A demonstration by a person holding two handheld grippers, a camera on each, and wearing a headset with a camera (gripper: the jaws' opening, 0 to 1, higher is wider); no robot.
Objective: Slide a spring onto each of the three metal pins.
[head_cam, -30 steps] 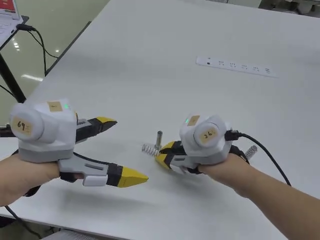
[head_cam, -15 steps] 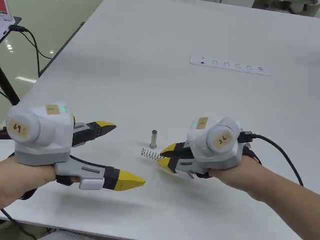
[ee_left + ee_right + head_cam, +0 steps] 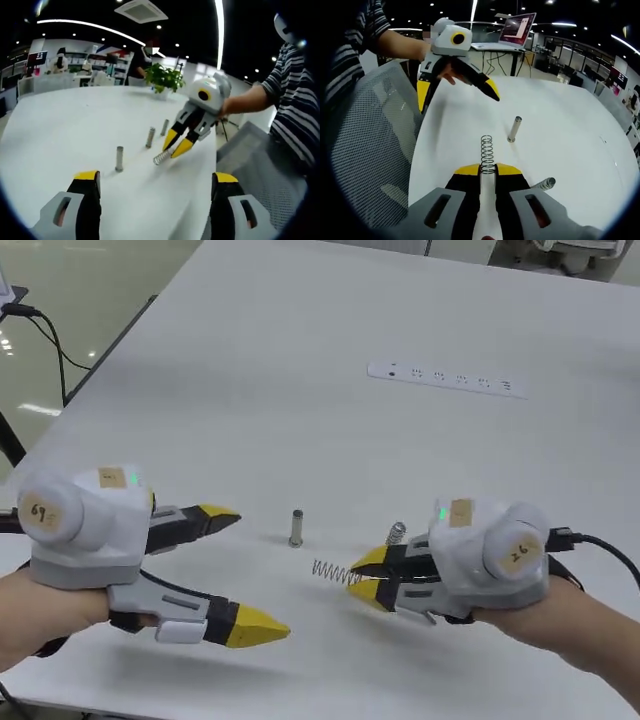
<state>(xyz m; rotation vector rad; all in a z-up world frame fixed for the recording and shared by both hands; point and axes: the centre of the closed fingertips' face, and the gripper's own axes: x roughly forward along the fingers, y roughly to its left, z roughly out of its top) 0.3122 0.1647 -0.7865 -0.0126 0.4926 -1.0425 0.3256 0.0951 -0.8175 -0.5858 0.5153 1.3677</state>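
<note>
Right tongs (image 3: 364, 577) grip spring (image 3: 330, 571), axis in line with them (pointing leftward).

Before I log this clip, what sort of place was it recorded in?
Probably an open-plan office or lab: a large white table with a power strip on it, a mesh chair beside it, and an open laptop and a potted plant further back.

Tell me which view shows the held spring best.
The right gripper view: the spring sits up close between the shut jaws, its coils distinct against the white table. The head view shows it small, poking out sideways. The left gripper view shows it tiny, at the right gripper tips.
</note>
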